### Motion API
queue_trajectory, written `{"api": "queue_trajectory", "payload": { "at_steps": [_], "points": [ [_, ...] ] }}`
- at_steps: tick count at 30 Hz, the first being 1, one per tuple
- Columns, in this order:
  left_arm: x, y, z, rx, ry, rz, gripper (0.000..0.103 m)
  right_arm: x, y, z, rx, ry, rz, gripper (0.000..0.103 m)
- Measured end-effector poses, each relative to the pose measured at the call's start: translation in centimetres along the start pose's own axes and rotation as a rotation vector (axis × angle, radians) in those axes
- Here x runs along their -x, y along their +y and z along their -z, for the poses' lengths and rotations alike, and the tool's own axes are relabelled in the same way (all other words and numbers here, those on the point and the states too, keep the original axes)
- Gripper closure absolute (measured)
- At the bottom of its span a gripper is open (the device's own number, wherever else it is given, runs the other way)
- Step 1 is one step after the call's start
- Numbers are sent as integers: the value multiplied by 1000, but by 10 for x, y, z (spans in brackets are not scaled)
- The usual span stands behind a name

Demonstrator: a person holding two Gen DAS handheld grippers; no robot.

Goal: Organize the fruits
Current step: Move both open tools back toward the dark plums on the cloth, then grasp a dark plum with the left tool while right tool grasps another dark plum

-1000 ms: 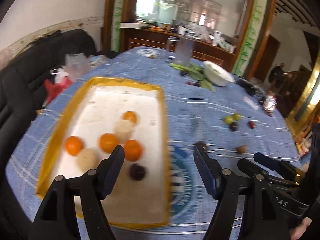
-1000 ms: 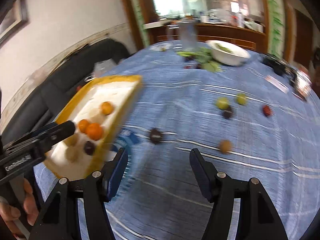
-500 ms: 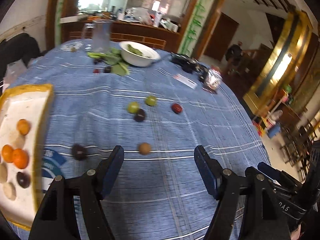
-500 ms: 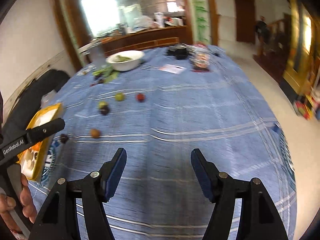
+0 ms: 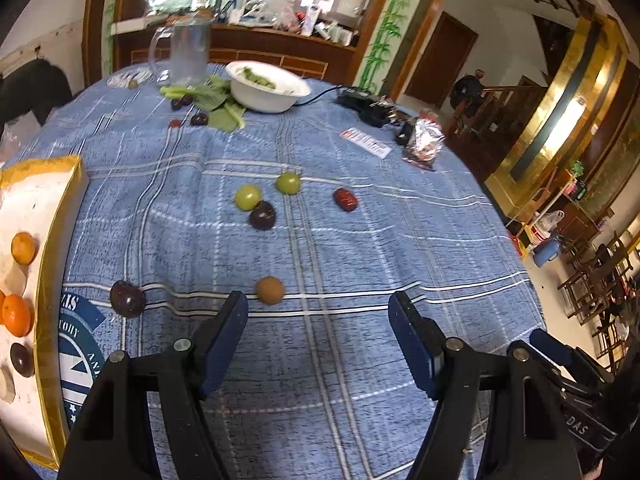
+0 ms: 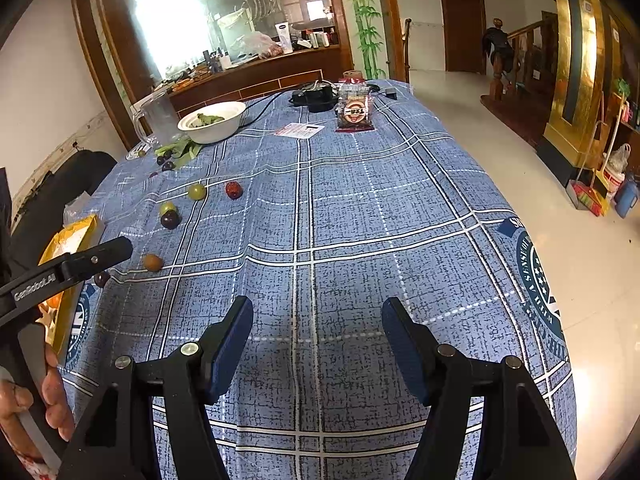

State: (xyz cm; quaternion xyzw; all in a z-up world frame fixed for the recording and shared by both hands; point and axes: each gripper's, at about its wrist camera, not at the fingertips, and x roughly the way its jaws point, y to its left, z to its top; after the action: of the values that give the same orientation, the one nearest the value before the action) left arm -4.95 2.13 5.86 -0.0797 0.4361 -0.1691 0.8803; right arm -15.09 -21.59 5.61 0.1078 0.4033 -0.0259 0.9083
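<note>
You are between picks — both the left gripper [image 5: 318,320] and right gripper [image 6: 316,326] spread, empty — so reach next for the round tan-brown fruit [image 5: 270,289] lying right of the yellow-rimmed white tray [image 5: 60,216].

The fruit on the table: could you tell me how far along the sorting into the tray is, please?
Done: oranges, a dark plum and pale fruit already lie in the yellow-rimmed tray. In hand: nothing; the left gripper and right gripper are both open and empty. Left: a plum, a brown fruit, two green fruits, another plum and a red date on the tablecloth.
</note>
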Motion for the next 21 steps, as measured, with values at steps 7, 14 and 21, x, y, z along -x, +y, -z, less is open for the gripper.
{"api": "queue_trajectory", "payload": {
  "at_steps": [7,14,21],
  "points": [
    [37,48,-3,68,-74,-40,29,-15,25,-18,61,14,-24,32],
    [68,122,9,173,-100,-175,27,-61,82,-53,91,40,-216,36],
    [79,149,20,207,-95,-222,27,-119,132,-70,133,67,-249,40]
  ]
}}
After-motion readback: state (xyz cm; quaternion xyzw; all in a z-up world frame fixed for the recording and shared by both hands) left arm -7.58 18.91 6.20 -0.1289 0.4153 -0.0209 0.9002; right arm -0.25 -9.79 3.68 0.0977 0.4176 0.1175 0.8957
